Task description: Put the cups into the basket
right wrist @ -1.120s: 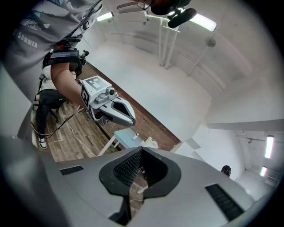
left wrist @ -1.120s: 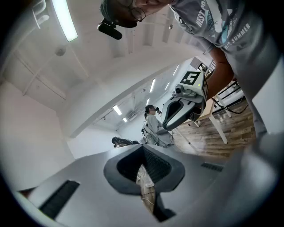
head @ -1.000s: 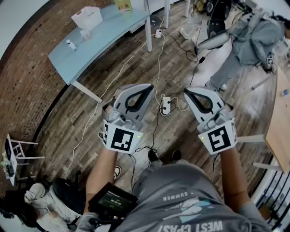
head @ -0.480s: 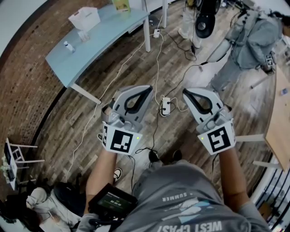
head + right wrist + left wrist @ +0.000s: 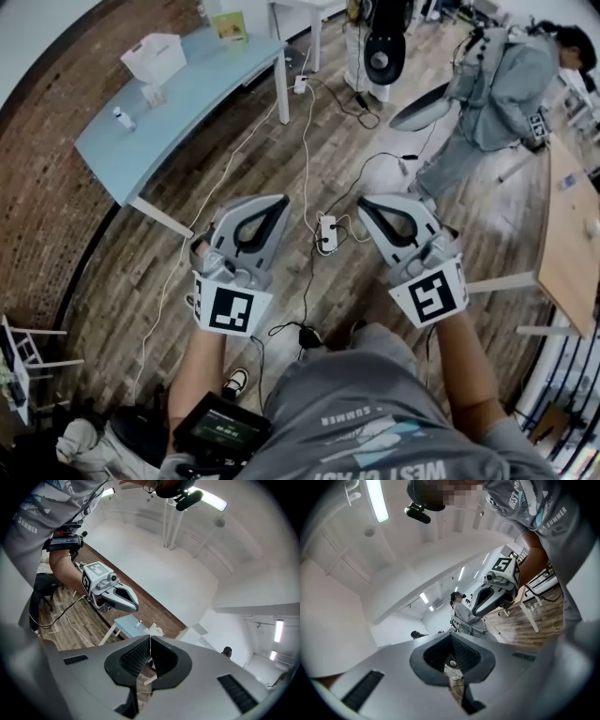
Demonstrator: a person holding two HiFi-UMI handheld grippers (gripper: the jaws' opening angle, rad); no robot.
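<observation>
Both tools sit lower and further left in the head view than a second ago, and the blue desk (image 5: 206,89) has slid the same way. On that desk, far to the left, a clear cup (image 5: 151,95) stands just in front of the white basket (image 5: 155,54), outside it and well apart from my hands. My left tool (image 5: 277,202) is closed with nothing between its jaws, held over the wooden floor (image 5: 112,272). A power strip (image 5: 327,232) lies on the floor between the two tools. My right tool (image 5: 367,204) is closed and empty too. Further right, a person in grey (image 5: 497,84) stands on the floor.
</observation>
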